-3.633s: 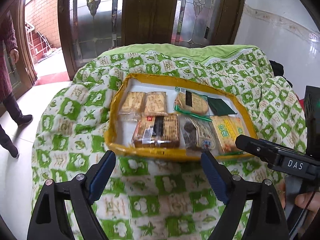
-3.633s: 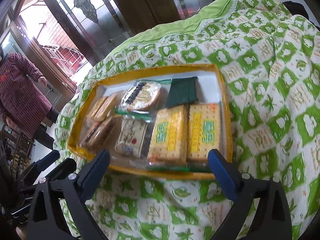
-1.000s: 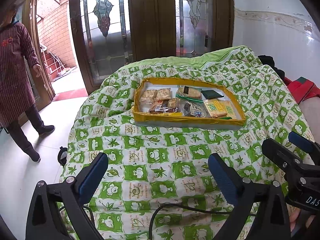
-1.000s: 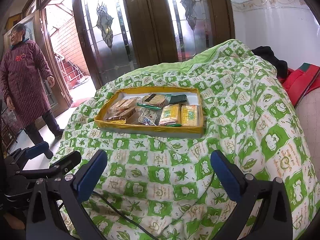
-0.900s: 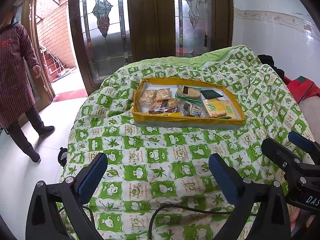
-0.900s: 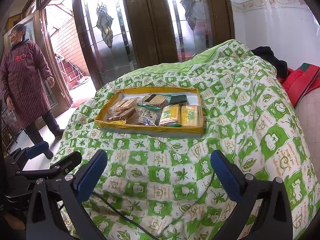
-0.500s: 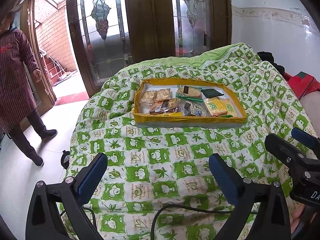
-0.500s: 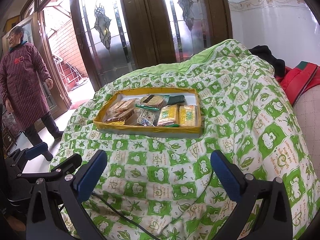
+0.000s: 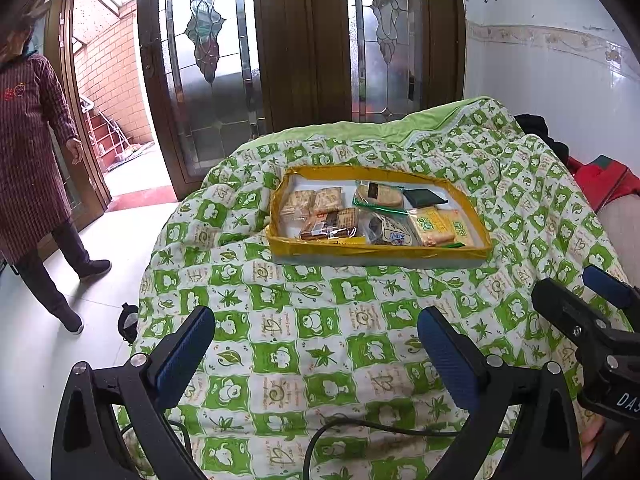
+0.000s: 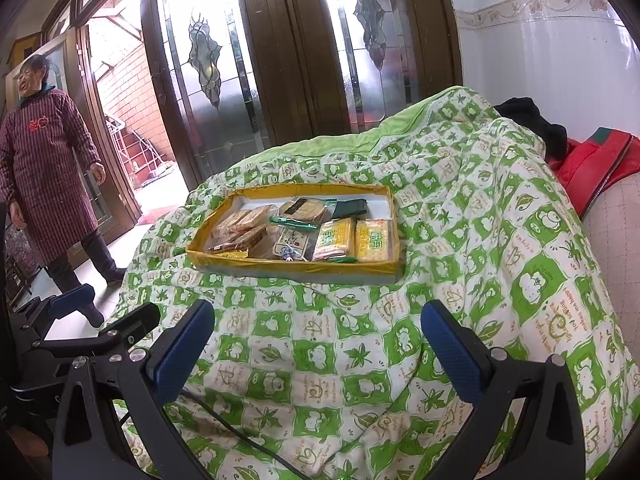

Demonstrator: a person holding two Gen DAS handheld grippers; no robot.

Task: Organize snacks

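Observation:
A shallow yellow-rimmed tray (image 9: 376, 250) sits on a green-and-white quilt (image 9: 320, 340) and holds several wrapped snacks: brown biscuit packs (image 9: 316, 204) at left, a round cracker pack (image 9: 380, 196), a dark green packet (image 9: 424, 199), and yellow cracker packs (image 9: 436, 226) at right. The tray also shows in the right wrist view (image 10: 296, 266). My left gripper (image 9: 316, 340) is open and empty, well short of the tray. My right gripper (image 10: 316, 340) is open and empty, also well back from it. Each gripper shows at the edge of the other's view.
A person in a striped maroon coat (image 9: 28, 160) stands on the tiled floor at left by an open door. Glass-paned wooden doors (image 9: 304, 40) stand behind the quilt. Red and black clothing (image 10: 592, 160) lies at right. A black cable (image 9: 360, 428) crosses the quilt near me.
Both grippers have pulled far back from the tray, which now sits smaller and farther off. The snacks in the tray have not moved. Both grippers stay open.

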